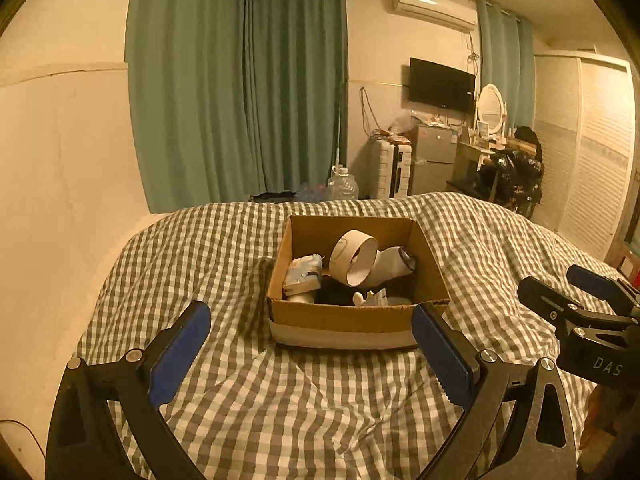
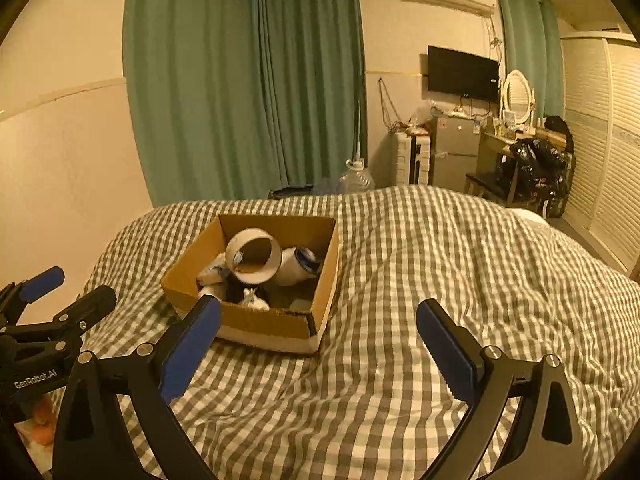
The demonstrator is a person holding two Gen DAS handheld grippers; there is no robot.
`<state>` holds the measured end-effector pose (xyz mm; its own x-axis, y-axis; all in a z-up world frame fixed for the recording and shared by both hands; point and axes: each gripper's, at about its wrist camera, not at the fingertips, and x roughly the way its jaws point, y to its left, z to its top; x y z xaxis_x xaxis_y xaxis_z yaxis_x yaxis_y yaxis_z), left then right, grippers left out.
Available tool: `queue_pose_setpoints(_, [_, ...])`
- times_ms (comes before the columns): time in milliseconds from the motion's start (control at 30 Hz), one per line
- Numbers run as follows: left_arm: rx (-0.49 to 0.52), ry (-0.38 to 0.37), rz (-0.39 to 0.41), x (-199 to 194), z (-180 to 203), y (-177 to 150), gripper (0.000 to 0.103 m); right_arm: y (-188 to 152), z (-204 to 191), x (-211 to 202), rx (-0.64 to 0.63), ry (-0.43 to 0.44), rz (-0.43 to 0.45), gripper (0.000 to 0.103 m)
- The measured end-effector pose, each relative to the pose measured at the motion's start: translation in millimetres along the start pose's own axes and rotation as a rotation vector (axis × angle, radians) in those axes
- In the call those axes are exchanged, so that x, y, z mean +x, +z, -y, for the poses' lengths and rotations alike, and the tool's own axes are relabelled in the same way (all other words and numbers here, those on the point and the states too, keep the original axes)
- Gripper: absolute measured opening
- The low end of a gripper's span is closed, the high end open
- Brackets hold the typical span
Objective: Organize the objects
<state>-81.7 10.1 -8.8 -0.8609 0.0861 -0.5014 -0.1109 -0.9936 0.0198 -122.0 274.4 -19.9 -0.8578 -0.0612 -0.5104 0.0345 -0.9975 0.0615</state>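
Observation:
An open cardboard box (image 1: 352, 316) (image 2: 276, 326) sits on the checked bedspread. Inside lie a wide tape roll (image 1: 354, 258) (image 2: 254, 256), a white bottle (image 1: 390, 266) (image 2: 296, 266), a blue-and-white packet (image 1: 304, 274) and other small items. My left gripper (image 1: 312, 320) is open just short of the box's near wall, with nothing between its blue pads. My right gripper (image 2: 318, 316) is open too, empty, with its left finger (image 2: 192, 344) beside the box's near corner. Each gripper shows at the edge of the other's view: the right gripper (image 1: 576, 296) and the left gripper (image 2: 60, 292).
The bedspread (image 2: 440, 272) is rumpled, with folds right of the box. Beyond the bed stand green curtains (image 1: 240, 88), a water jug (image 1: 343, 186), a small fridge (image 1: 434, 158), a wall TV (image 1: 441, 85) and a cluttered dressing table (image 1: 496, 148).

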Motion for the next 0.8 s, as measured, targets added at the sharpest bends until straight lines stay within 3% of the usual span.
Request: queue_pose_setpoints(800, [0.005,-0.009,-0.029,1.9,7.6,-7.7,0.103,-12.0,-3.7,2.3,-0.014,-0.016,-0.010,0.098])
